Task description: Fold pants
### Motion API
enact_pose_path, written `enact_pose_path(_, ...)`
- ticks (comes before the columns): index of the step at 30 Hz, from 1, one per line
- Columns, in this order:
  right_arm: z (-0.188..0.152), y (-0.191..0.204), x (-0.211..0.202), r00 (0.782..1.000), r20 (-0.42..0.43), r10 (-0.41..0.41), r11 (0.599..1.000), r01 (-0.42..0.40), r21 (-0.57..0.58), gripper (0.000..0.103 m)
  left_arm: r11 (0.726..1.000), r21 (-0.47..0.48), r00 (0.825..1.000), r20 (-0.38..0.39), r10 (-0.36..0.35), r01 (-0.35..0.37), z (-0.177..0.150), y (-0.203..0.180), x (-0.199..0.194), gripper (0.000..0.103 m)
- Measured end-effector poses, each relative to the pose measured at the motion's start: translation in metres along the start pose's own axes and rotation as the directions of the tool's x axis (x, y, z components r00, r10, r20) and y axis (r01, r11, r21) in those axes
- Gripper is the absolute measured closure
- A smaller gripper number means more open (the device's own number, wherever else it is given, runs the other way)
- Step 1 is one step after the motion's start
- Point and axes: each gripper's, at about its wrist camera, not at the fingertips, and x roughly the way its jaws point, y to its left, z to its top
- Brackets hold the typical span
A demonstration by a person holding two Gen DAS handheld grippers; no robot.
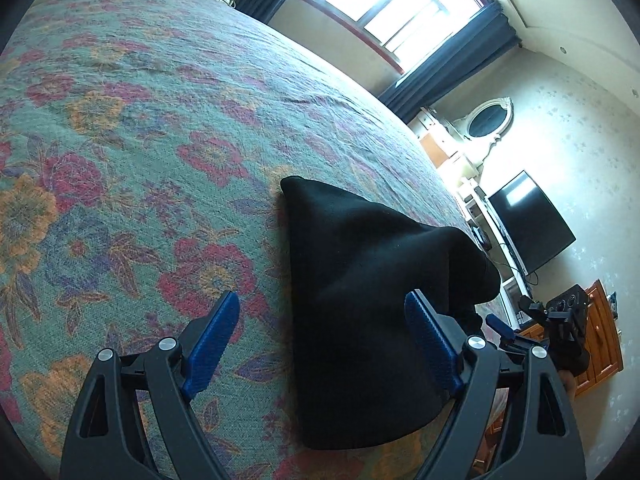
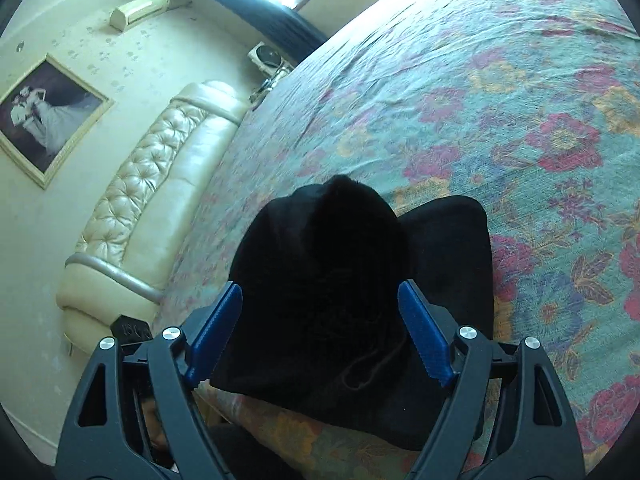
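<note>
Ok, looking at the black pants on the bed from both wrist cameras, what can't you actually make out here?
- Left wrist view: the pants near edge sits behind the left claw arms; folds vanish in the solid black.
- Right wrist view: the pants are too dark to count layers or tell waistband from legs; the right claw arms cover their near corners.
- Left wrist view: the right claw is partly hidden behind the left one.

No text, label, brand or number can be read in either view. A small black block (image 2: 132, 330) beside the cream tufted leather headboard (image 2: 160, 184) bears raised marks, but they are too blurred to make out.
</note>
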Motion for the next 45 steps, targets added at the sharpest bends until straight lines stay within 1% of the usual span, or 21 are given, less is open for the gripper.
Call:
enact_pose_path(1,0.001,0.000,0.006,1.000,-0.018,-0.026,0.999,0.025,-0.024,0.028,1.000,-0.003,1.000,-0.004,0.000,0.000,0.000,0.001,0.001,0.019)
enact_pose_path(3,0.001,-0.001,0.016,0.999,-0.045,-0.021,0.999,0.020,-0.033,0.055,1.000,-0.005,1.000,-0.011,-0.003,0.003,0.000,0.001,0.002,0.019)
enact_pose_path(4,0.000,0.000,0.020,0.997,-0.068,-0.025,0.999,0.022,-0.043,0.060,1.000,-0.006,1.000,-0.012,-0.001,0.001,0.001,0.001,0.004,0.019)
enact_pose_path(8,-0.009,0.009,0.036,0.987,-0.144,-0.077,0.991,0.060,-0.121,0.063,1.000,-0.017,1.000,-0.025,-0.001,0.001,0.001,0.004,0.008,0.019)
enact_pose_path(9,-0.011,0.011,0.037,0.984,-0.140,-0.110,0.985,0.089,-0.145,0.085,1.000,-0.021,1.000,-0.028,-0.002,0.001,0.001,0.005,0.009,0.019)
enact_pose_path(10,-0.012,0.013,0.037,0.980,-0.139,-0.142,0.980,0.120,-0.162,0.099,1.000,-0.023,1.000,-0.028,-0.003,0.002,0.000,0.006,0.009,0.019)
enact_pose_path(14,-0.012,0.006,0.017,0.987,-0.140,-0.084,0.995,0.075,-0.069,0.099,0.999,-0.035,0.999,-0.032,-0.005,0.004,0.002,0.008,0.009,0.019)
enact_pose_path(20,-0.031,-0.021,-0.001,0.979,-0.179,-0.095,0.995,0.098,0.008,0.099,0.997,-0.072,0.998,-0.056,-0.011,0.007,0.002,0.015,0.014,0.019)
enact_pose_path(22,-0.030,-0.027,-0.003,0.982,-0.188,-0.021,0.996,0.036,0.077,0.092,0.997,-0.080,0.998,-0.062,-0.003,-0.002,0.002,0.016,0.015,0.019)
enact_pose_path(23,-0.028,-0.029,-0.007,0.985,-0.175,-0.001,0.994,0.020,0.107,0.072,0.997,-0.081,0.998,-0.062,-0.003,-0.002,0.002,0.016,0.015,0.020)
enact_pose_path(24,-0.026,-0.032,-0.013,0.989,-0.148,0.004,0.991,0.016,0.135,0.041,0.997,-0.079,0.998,-0.061,-0.002,-0.003,0.003,0.016,0.014,0.019)
enact_pose_path(25,-0.024,-0.033,-0.018,0.992,-0.123,0.029,0.988,-0.009,0.157,0.035,0.997,-0.074,0.998,-0.056,0.000,-0.004,0.003,0.015,0.014,0.019)
enact_pose_path(26,-0.021,-0.035,-0.020,0.991,-0.115,0.063,0.983,-0.042,0.178,0.033,0.998,-0.067,0.998,-0.055,0.002,-0.006,0.004,0.014,0.016,0.019)
enact_pose_path(29,-0.015,-0.038,-0.018,0.992,-0.113,0.056,0.981,-0.034,0.191,0.033,0.997,-0.074,0.996,-0.090,-0.010,0.003,0.003,0.012,0.026,0.019)
enact_pose_path(33,-0.008,-0.047,-0.004,0.989,-0.123,0.082,0.972,-0.052,0.228,0.033,0.986,-0.164,0.989,-0.133,-0.058,0.036,-0.004,0.020,0.041,0.019)
enact_pose_path(37,0.003,-0.044,0.011,0.991,-0.124,0.054,0.980,-0.029,0.197,0.033,0.982,-0.171,0.986,-0.127,-0.106,0.084,-0.001,0.020,0.045,0.017)
enact_pose_path(39,0.007,-0.041,0.019,0.991,-0.125,0.048,0.983,-0.025,0.181,0.033,0.977,-0.167,0.978,-0.141,-0.154,0.130,0.003,0.016,0.049,0.017)
enact_pose_path(41,0.005,-0.039,0.031,0.983,-0.159,0.093,0.979,-0.061,0.195,0.034,0.967,-0.175,0.961,-0.170,-0.217,0.188,0.004,0.011,0.055,0.017)
enact_pose_path(43,0.000,-0.027,0.039,0.980,-0.191,0.060,0.990,-0.035,0.136,0.041,0.960,-0.184,0.948,-0.202,-0.245,0.209,0.001,0.009,0.061,0.017)
enact_pose_path(44,-0.002,-0.023,0.040,0.980,-0.197,0.036,0.995,-0.015,0.103,0.051,0.960,-0.187,0.950,-0.199,-0.243,0.206,0.000,0.010,0.062,0.017)
enact_pose_path(45,-0.003,-0.023,0.040,0.980,-0.198,0.027,0.995,-0.009,0.095,0.067,0.958,-0.195,0.950,-0.194,-0.246,0.209,-0.002,0.011,0.063,0.017)
